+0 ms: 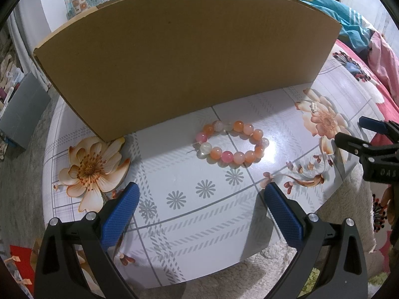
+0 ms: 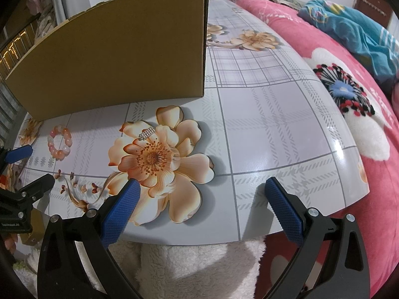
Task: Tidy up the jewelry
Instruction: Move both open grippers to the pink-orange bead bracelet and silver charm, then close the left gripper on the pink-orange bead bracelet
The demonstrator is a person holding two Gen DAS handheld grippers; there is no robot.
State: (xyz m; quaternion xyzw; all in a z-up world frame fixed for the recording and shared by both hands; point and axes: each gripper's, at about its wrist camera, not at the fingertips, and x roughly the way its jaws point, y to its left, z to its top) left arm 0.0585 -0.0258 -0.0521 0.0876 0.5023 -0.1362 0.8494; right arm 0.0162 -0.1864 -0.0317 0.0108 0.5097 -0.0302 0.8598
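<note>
both tools hang low over the near edge of the flower-printed surface (image 2: 261,114), each spread wide with nothing between its blue pads. the left tool (image 1: 202,196) faces a beaded bracelet (image 1: 230,144) of orange, pink and pale beads lying flat just in front of a cardboard box (image 1: 187,57). the right tool (image 2: 203,191) faces a small silver ring (image 2: 147,133) resting on a printed blossom, well apart from the bracelet.
</note>
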